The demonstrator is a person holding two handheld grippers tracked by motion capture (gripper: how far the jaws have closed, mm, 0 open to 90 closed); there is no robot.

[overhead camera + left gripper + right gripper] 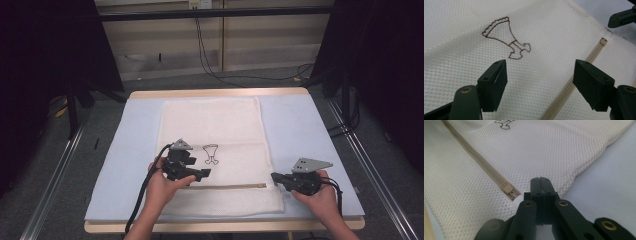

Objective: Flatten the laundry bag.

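High view showed me the cream mesh laundry bag (215, 150) lying flat on the pale blue counter (300, 125), its zipper (230, 186) running across near my edge and a small brown embroidered figure (211, 153) at its middle. My left claw (540, 75) hung over the mesh just below that figure, jaws wide apart and holding nothing. My right claw (541, 188) had its jaws pressed together at the bag's right edge, right beside the zipper's end (509, 191); I could not tell whether any fabric was pinched.
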